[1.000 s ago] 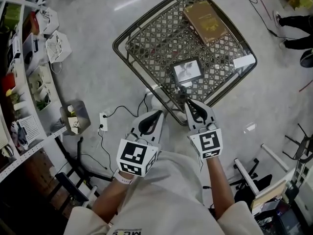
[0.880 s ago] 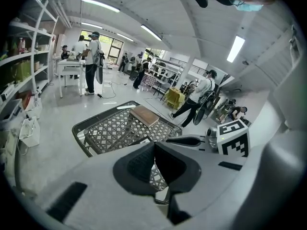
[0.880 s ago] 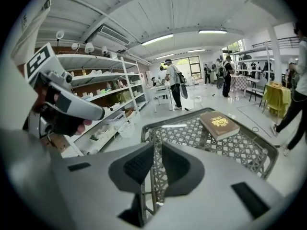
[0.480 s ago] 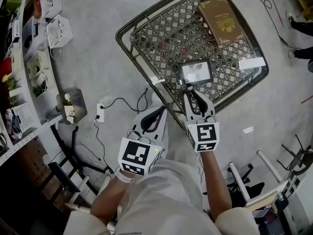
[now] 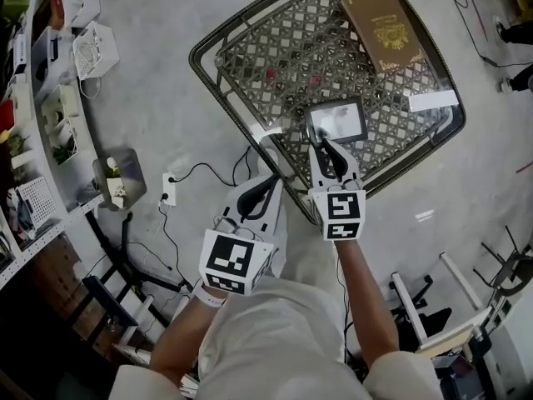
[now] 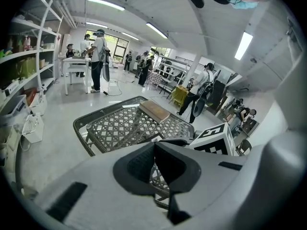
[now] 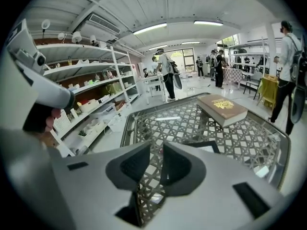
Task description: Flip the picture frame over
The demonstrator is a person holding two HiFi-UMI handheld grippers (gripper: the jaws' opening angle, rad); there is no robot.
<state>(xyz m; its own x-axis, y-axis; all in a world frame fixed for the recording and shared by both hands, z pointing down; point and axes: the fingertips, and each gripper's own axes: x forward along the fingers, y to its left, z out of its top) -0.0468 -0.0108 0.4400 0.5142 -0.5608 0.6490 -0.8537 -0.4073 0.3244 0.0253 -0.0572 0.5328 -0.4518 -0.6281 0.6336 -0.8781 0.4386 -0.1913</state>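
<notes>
Lattice table (image 5: 208, 73): I'm watching its near rim. Left gripper (image 5: 268, 183) hanging lower centre, off the table, fingers pressed together. Right gripper (image 5: 330, 147) empty, fingers barely spread, pointing at picture frame (image 5: 337, 122) lying centre-right. I'm fearing narrow gap shoving frame away, not catching it.

The table (image 5: 283, 57) is a dark metal lattice with a dull finish, under a clear, glossy top sheet. The picture frame (image 5: 336, 122) has a matt black border around a reflective glazed face. The book (image 5: 384, 17) has a brown matt cover with gilt stamping. The floor (image 5: 158, 98) is smooth, polished grey. The left gripper (image 5: 266, 186) and right gripper (image 5: 327, 147) have matt grey plastic shells; the pads (image 7: 132, 164) are dark and ribbed.
</notes>
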